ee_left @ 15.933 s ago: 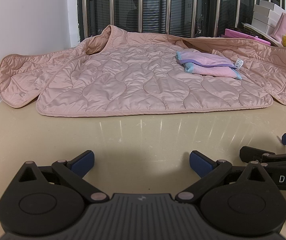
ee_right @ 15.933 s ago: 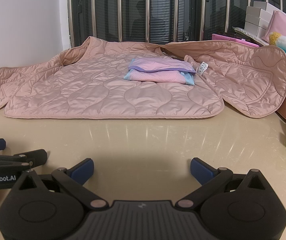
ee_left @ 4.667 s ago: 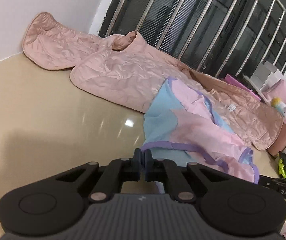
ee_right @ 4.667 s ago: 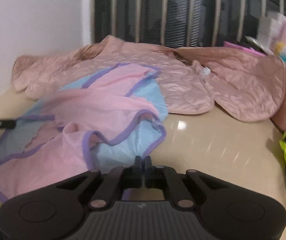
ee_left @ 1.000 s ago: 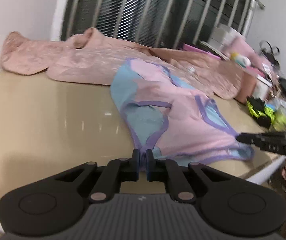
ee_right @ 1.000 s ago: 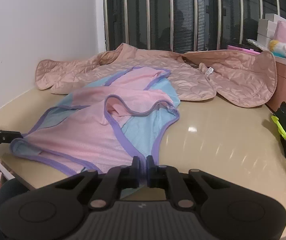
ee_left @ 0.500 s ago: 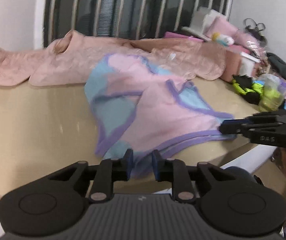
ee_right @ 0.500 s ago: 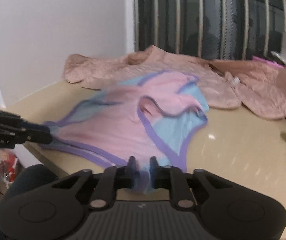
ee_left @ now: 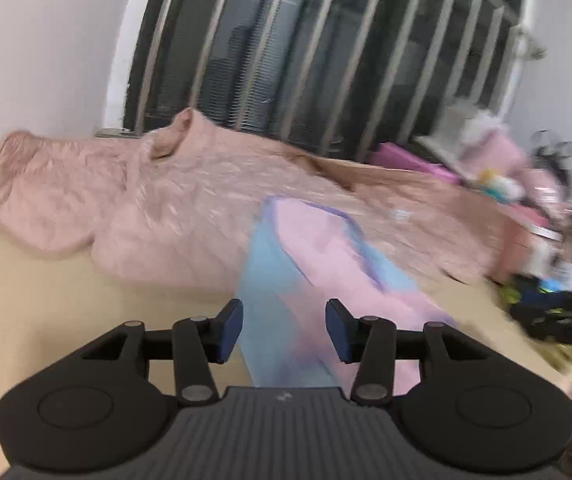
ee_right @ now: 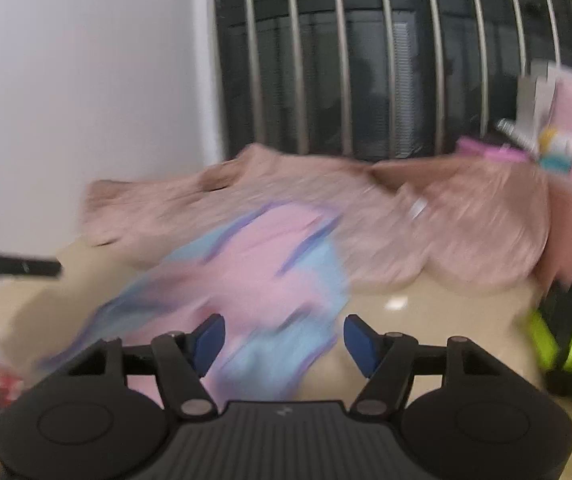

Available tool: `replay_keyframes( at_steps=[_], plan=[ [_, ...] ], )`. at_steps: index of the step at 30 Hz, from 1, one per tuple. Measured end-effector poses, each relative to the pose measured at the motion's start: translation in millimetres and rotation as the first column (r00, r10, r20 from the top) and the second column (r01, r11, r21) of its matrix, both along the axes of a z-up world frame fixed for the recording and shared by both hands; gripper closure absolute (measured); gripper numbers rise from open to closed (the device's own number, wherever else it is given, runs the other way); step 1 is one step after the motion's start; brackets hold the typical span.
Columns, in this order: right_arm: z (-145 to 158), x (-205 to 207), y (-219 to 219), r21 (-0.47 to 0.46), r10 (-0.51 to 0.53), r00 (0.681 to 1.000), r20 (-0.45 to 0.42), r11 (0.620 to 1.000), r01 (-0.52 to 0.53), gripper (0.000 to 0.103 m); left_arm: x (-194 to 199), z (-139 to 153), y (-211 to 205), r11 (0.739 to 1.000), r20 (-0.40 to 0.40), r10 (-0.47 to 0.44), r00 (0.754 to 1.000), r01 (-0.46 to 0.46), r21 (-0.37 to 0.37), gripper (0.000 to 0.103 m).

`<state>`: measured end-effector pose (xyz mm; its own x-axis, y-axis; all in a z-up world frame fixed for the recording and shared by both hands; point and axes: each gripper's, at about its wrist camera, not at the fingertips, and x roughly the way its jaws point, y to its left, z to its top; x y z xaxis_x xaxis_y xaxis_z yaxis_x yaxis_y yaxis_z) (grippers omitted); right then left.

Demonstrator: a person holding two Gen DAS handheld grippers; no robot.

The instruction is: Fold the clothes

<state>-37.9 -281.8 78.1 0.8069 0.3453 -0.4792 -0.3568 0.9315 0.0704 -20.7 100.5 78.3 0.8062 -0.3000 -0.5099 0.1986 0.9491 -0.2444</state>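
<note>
Beige table (ee_left: 38, 312), garments (ee_left: 326, 264) atop

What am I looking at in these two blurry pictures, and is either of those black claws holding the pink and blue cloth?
There is no robot: a person carries a two-finger gripper in each hand, with a fisheye camera on each looking along its fingers. One picture comes from the left gripper, the other from the right gripper. Both stand open, holding nothing. On the beige table lies a pink and blue garment, its far end on a quilted pink jacket spread before the barred window. Both pictures are motion-blurred.
</note>
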Motion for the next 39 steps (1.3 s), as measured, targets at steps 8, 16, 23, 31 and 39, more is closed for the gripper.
replay_keyframes(
  at_steps=[8, 16, 23, 31, 39],
  plan=[
    [-0.6, 174.5, 31.1, 0.014, 0.025, 0.982, -0.189, 1.0, -0.023, 0.065, 147.1, -19.0, -77.3, 0.995, -0.211, -0.018, 0.977, 0.039, 0.096, 0.058],
    [-48.1, 233.1, 73.9, -0.087, -0.001, 0.952, -0.307, 0.996, -0.027, 0.069, 168.0, -52.1, -103.6, 0.98, -0.221, 0.048, 0.974, -0.003, 0.201, 0.089],
    [-50.0, 234.7, 77.2, -0.112, -0.012, 0.967, -0.253, 0.994, -0.017, 0.1, 177.7, -37.6, -57.9, 0.995, -0.182, 0.085, 0.98, -0.092, -0.028, 0.102],
    [-37.6, 248.7, 41.1, 0.071, -0.1, 0.975, -0.198, 0.991, 0.116, 0.091, 186.5, -44.2, 1.8, 0.853, -0.184, 0.303, 0.935, -0.352, -0.385, 0.089],
    [-50.9, 254.1, 60.9, -0.05, -0.086, 0.965, -0.246, 0.996, 0.076, 0.059, 205.5, -44.7, -21.0, 0.952, -0.227, 0.216, 0.95, -0.256, -0.17, 0.053]
  ],
)
